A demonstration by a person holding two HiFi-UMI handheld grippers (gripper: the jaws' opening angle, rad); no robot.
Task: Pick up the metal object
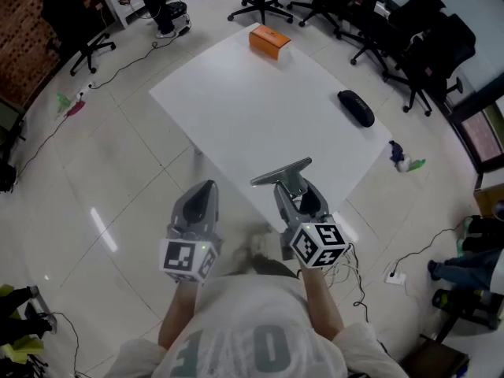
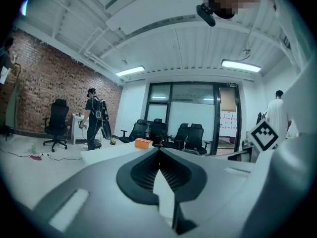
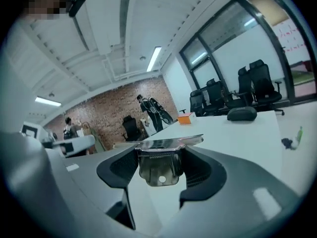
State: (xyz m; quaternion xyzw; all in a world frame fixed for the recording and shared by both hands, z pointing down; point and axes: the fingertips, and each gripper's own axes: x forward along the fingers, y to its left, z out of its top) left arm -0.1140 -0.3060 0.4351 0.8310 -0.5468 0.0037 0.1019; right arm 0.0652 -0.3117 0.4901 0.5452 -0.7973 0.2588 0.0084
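The metal object point(image 1: 279, 172) is a shiny flat piece with a crossbar at its far end. It hangs over the near edge of the white table point(image 1: 260, 109). My right gripper point(image 1: 295, 194) is shut on its stem. In the right gripper view the metal object point(image 3: 159, 167) fills the gap between the two dark pads of the right gripper point(image 3: 161, 151), crossbar outward. My left gripper point(image 1: 208, 186) is held beside it over the floor, shut with nothing in it. In the left gripper view the left gripper point(image 2: 159, 151) shows its jaws meeting at a point.
On the table lie an orange box point(image 1: 268, 41) at the far end and a black oval case point(image 1: 356, 107) near the right edge. Black office chairs point(image 1: 409, 38) ring the far side. Cables cross the glossy floor point(image 1: 118, 172). A person point(image 1: 161, 2) stands at the far left.
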